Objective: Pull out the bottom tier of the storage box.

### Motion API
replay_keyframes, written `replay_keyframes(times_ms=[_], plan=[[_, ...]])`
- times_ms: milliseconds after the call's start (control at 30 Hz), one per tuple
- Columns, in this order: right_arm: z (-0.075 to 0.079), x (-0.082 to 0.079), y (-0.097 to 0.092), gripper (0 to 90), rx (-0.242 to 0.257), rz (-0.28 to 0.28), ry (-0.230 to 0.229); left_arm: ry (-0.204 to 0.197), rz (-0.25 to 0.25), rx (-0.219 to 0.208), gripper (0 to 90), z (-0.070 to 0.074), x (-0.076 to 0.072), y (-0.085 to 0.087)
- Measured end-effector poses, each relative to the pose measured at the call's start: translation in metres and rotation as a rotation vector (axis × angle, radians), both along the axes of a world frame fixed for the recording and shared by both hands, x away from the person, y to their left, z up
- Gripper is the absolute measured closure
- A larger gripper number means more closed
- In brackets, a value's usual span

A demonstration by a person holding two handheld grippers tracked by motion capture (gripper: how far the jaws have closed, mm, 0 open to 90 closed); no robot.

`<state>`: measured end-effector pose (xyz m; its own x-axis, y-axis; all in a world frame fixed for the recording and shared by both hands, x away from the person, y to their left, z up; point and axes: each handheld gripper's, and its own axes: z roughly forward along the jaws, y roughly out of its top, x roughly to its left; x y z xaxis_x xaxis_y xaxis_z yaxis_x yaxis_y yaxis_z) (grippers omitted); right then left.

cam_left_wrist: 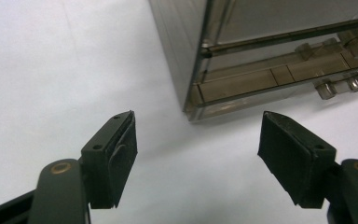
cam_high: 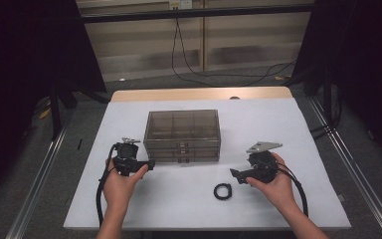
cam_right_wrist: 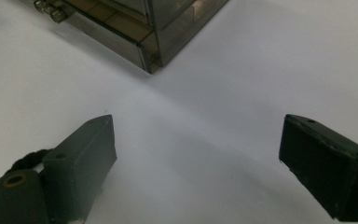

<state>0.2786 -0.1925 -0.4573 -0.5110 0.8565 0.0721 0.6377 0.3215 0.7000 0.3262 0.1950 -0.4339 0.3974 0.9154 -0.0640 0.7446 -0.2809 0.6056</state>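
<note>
A smoky clear plastic drawer box (cam_high: pixel 182 134) stands in the middle of the white table cover (cam_high: pixel 129 209). Its front drawers carry small clear knobs (cam_left_wrist: pixel 335 86). My left gripper (cam_high: pixel 150 164) hovers just left of the box's front left corner (cam_left_wrist: pixel 193 109), jaws open and empty. My right gripper (cam_high: pixel 234 175) is held to the right of the box's front, near its right corner (cam_right_wrist: pixel 151 65), jaws wide open with nothing between them. A small black ring (cam_high: pixel 223 191) lies on the cover in front of the box, left of the right gripper.
The table's wooden far edge (cam_high: pixel 199 93) shows behind the cover. Metal rails (cam_high: pixel 40 179) run along both sides on the floor. Black cables (cam_high: pixel 229 74) lie on the floor behind the table. Each gripper trails a black cable (cam_high: pixel 99 194) toward me.
</note>
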Motion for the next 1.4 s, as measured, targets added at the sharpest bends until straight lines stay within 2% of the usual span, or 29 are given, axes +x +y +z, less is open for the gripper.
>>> replay_keyframes(times_ms=[133, 167, 300, 367, 467, 567, 633, 667, 800, 867, 967, 1067, 1167, 1267, 1300, 1400], plan=[[0.003, 0.005, 0.011, 12.6, 0.001, 0.010, -0.013, -0.007, -0.036, -0.026, 29.0, -0.002, -0.002, 0.004], [0.003, 0.007, 0.016, 14.8, 0.007, 0.012, -0.018, 0.004, -0.054, -0.045, 30.1, -0.004, -0.001, 0.005], [0.003, 0.010, 0.022, 16.9, 0.018, 0.020, -0.005, -0.012, -0.078, -0.070, 31.9, -0.009, 0.001, 0.007], [0.002, 0.011, 0.027, 22.0, 0.013, 0.038, -0.015, 0.007, -0.092, -0.063, 32.2, -0.013, 0.002, 0.010], [0.001, 0.011, 0.031, 26.1, 0.010, 0.037, -0.014, -0.003, -0.101, -0.067, 34.0, -0.016, 0.002, 0.009], [-0.001, 0.014, 0.033, 31.5, 0.024, 0.041, -0.016, -0.034, -0.114, -0.046, 36.7, -0.015, 0.001, 0.008], [-0.001, 0.015, 0.034, 34.4, 0.036, 0.043, -0.011, -0.047, -0.132, -0.046, 37.3, -0.016, 0.002, 0.007], [-0.002, 0.015, 0.035, 36.5, 0.037, 0.045, -0.016, -0.053, -0.148, -0.030, 37.5, -0.017, 0.003, 0.006], [-0.002, 0.018, 0.039, 42.5, 0.044, 0.061, -0.023, -0.077, -0.181, -0.027, 40.1, -0.019, 0.004, 0.005], [-0.003, 0.018, 0.041, 44.8, 0.042, 0.074, -0.028, -0.090, -0.181, -0.029, 40.6, -0.018, 0.004, 0.004], [-0.003, 0.020, 0.045, 48.4, 0.032, 0.092, -0.035, -0.088, -0.201, -0.031, 41.7, -0.019, 0.006, 0.005], [-0.004, 0.021, 0.047, 51.7, 0.032, 0.097, -0.032, -0.085, -0.195, -0.047, 42.6, -0.021, 0.005, 0.003], [-0.006, 0.021, 0.049, 54.6, 0.030, 0.107, -0.027, -0.098, -0.213, -0.033, 44.3, -0.021, 0.006, 0.002], [-0.007, 0.022, 0.049, 58.4, 0.036, 0.108, -0.025, -0.092, -0.216, -0.030, 47.5, -0.024, 0.006, 0.000], [-0.007, 0.023, 0.049, 59.9, 0.049, 0.116, -0.026, -0.091, -0.227, -0.013, 47.3, -0.026, 0.006, -0.001], [-0.007, 0.023, 0.049, 61.0, 0.040, 0.118, -0.020, -0.084, -0.224, -0.016, 49.8, -0.028, 0.007, 0.000]])
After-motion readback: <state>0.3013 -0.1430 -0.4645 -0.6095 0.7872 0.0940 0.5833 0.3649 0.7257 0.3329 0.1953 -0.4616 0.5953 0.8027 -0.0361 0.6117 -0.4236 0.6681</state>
